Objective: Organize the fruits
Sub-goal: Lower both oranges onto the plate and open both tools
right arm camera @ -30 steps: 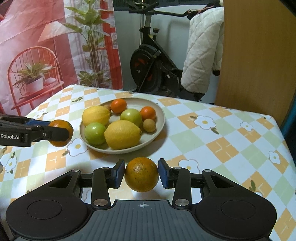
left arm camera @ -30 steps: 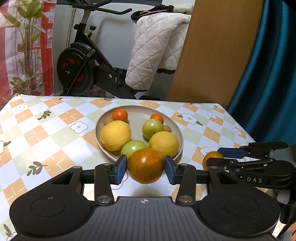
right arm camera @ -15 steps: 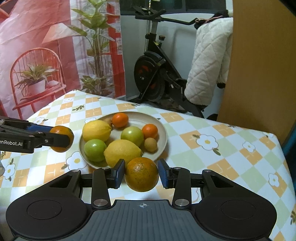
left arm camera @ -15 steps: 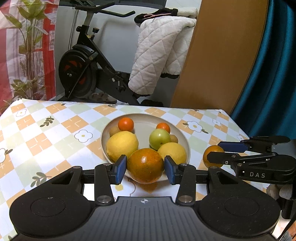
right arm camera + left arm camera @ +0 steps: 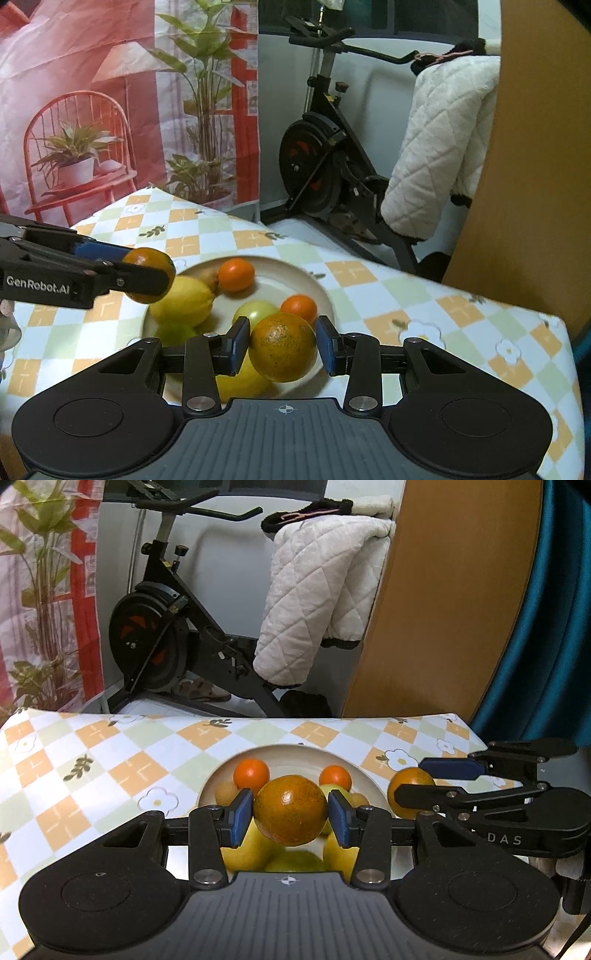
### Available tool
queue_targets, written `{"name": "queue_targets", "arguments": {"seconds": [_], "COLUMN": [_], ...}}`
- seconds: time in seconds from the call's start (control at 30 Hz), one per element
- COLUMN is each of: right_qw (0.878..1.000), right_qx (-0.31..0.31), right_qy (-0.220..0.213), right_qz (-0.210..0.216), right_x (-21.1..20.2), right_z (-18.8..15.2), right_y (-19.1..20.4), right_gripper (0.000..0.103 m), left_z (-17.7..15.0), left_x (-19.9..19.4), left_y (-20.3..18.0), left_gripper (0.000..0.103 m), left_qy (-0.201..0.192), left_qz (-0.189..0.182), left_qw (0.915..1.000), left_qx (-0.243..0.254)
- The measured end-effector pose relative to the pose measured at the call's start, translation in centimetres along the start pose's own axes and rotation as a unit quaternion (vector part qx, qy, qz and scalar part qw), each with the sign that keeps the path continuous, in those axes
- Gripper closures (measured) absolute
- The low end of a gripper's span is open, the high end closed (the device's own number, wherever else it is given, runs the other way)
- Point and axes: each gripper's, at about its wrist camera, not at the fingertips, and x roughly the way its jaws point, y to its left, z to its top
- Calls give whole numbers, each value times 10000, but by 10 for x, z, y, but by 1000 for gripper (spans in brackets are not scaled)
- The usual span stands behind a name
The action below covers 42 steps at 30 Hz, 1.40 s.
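Both grippers moved forward over the plate (image 5: 371,781) since a second ago. Left gripper (image 5: 290,816) clamps an orange (image 5: 290,809) between its pads; right gripper (image 5: 282,346) clamps another orange (image 5: 282,347), both now above plated fruit.

Soft indoor light, fisheye bending at edges, right view's plate (image 5: 325,291) motion-blurred
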Motion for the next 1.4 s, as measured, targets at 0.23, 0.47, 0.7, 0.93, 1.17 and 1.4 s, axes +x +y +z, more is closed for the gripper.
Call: {"name": "queue_targets", "arguments": {"seconds": [0.23, 0.47, 0.7, 0.93, 1.17, 1.4], "right_qw": [9999, 9997, 9986, 9981, 9978, 9976], "right_qx": [-152, -204, -394, -404, -356, -234], "right_qy": [6, -50, -21, 71, 92, 218], "right_qz": [36, 160, 353, 464, 548, 621], "right_x": [30, 57, 84, 105, 117, 126], "right_z": [17, 31, 44, 43, 43, 39], "right_y": [-15, -28, -23, -21, -21, -21], "right_gripper": [67, 67, 67, 67, 67, 68], "left_z": [15, 20, 16, 15, 14, 14], "left_x": [34, 55, 60, 65, 69, 71], "left_y": [3, 9, 17, 18, 19, 21], "left_gripper": [56, 56, 56, 56, 56, 56], "left_qy": [169, 312, 465, 515, 562, 592], "left_qz": [-50, -125, -253, -304, -308, -326], "left_qw": [9997, 9990, 9982, 9979, 9976, 9974], "left_qx": [151, 303, 274, 250, 256, 254]}}
